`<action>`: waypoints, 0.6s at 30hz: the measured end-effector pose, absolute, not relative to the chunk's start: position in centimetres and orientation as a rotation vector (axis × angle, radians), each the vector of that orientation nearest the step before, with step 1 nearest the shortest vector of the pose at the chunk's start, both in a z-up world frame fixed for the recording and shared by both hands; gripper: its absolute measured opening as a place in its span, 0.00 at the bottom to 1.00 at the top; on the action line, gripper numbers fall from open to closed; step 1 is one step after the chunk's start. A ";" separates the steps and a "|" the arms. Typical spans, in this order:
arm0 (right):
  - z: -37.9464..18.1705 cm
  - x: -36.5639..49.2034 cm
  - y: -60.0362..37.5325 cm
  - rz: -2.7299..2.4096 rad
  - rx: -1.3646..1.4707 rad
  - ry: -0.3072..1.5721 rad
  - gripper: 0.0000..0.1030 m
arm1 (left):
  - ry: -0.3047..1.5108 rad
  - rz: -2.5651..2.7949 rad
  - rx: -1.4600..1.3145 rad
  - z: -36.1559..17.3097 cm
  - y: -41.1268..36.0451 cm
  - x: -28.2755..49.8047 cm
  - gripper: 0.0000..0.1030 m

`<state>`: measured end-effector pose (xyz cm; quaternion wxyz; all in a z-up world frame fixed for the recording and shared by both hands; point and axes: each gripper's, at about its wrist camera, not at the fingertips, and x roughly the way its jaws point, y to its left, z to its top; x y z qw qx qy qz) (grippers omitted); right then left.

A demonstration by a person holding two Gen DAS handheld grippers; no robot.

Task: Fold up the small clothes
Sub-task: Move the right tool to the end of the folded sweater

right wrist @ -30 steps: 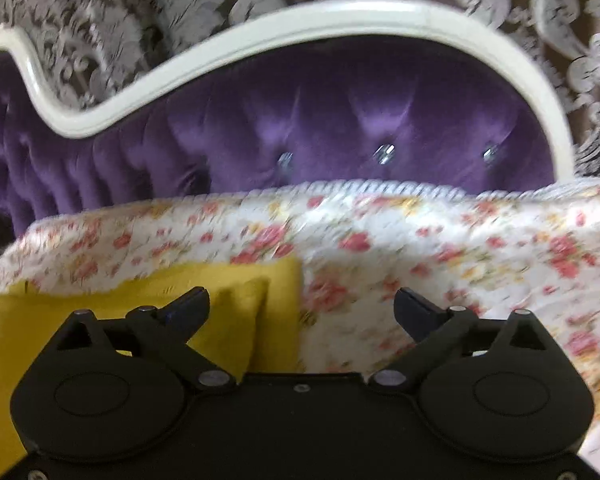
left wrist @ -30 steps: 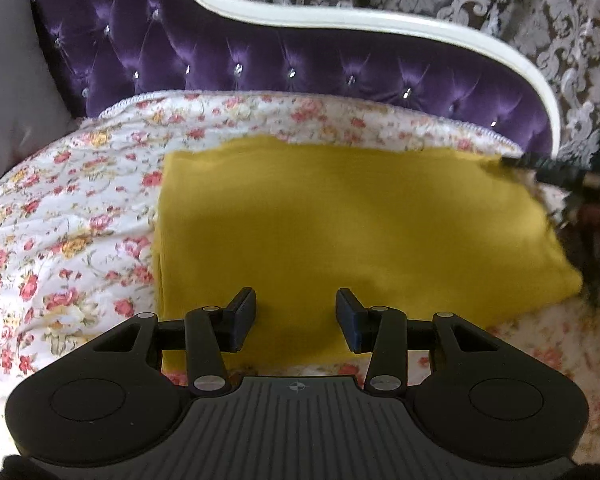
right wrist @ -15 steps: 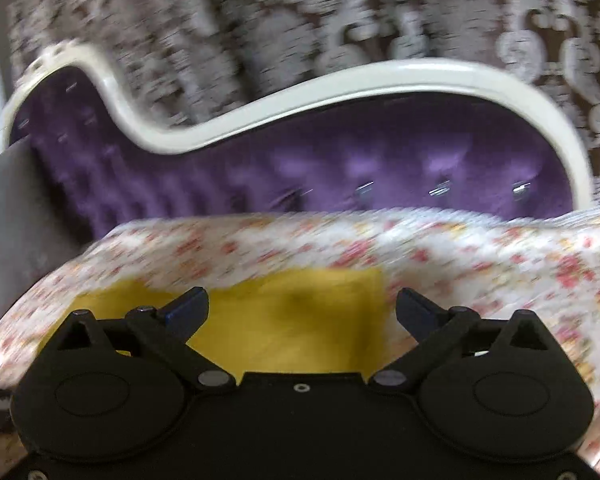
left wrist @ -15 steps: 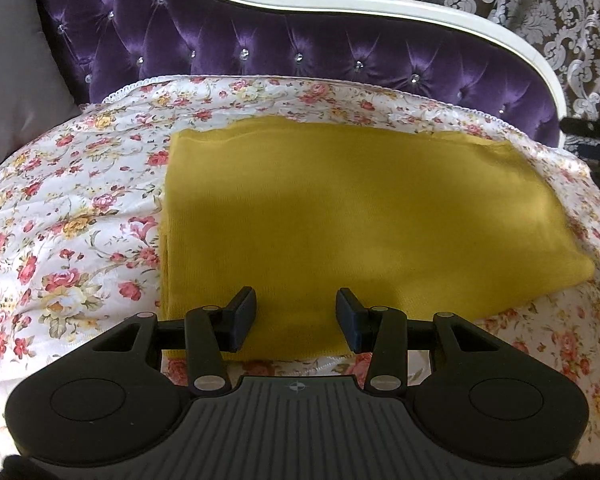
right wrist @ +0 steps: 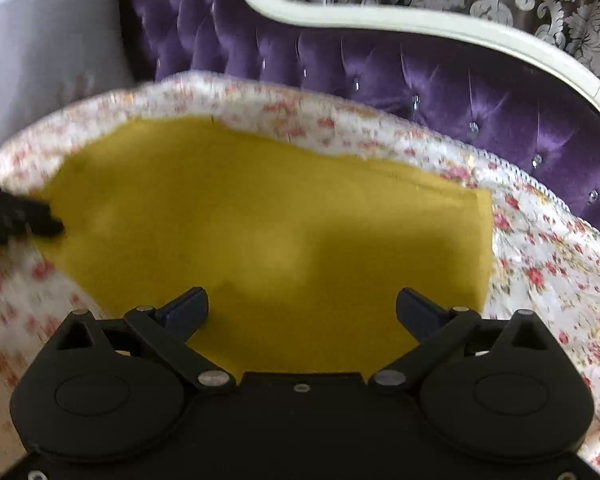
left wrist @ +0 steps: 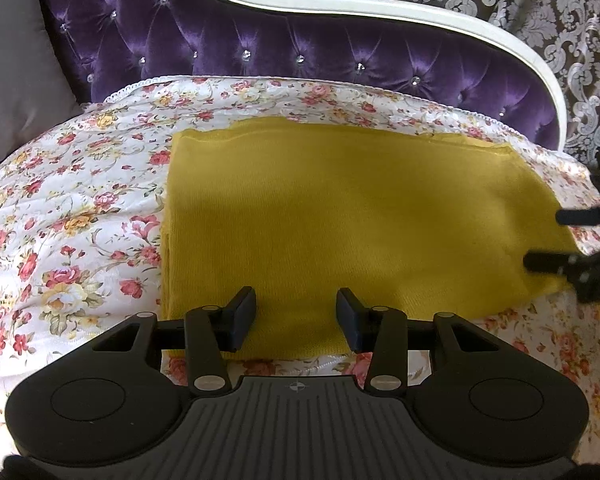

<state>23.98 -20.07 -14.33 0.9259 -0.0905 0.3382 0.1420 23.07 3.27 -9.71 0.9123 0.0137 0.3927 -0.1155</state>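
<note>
folded mustard cloth [left wrist: 340, 220] on floral bedspread [left wrist: 80, 208], no legible writing

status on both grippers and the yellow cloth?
Left gripper open, empty, over the near edge of the mustard-yellow knit cloth. Right gripper open, empty, above it. Cloth flat on floral bedspread. Nothing obstructing.

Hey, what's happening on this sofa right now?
A person with a hand-held gripper in each hand is folding a mustard-yellow cloth that lies as a flat rectangle on a floral cover over a purple tufted sofa. The left hand-held gripper and the right hand-held gripper are both open over the cloth, gripping nothing.
</note>
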 end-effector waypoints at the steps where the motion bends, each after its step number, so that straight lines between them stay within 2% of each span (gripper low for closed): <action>1: -14.7 23.9 -20.2 0.282 -0.198 0.707 0.98 | 0.809 -0.238 0.027 -9.7 3.3 23.1 0.42; 10: -14.9 22.0 -22.7 0.226 -0.119 0.741 0.98 | 0.802 -0.225 0.031 -9.6 3.2 23.0 0.42; 18: -12.9 20.1 -26.5 0.228 0.151 0.650 0.98 | 0.768 -0.212 -0.029 -7.3 4.7 20.5 0.42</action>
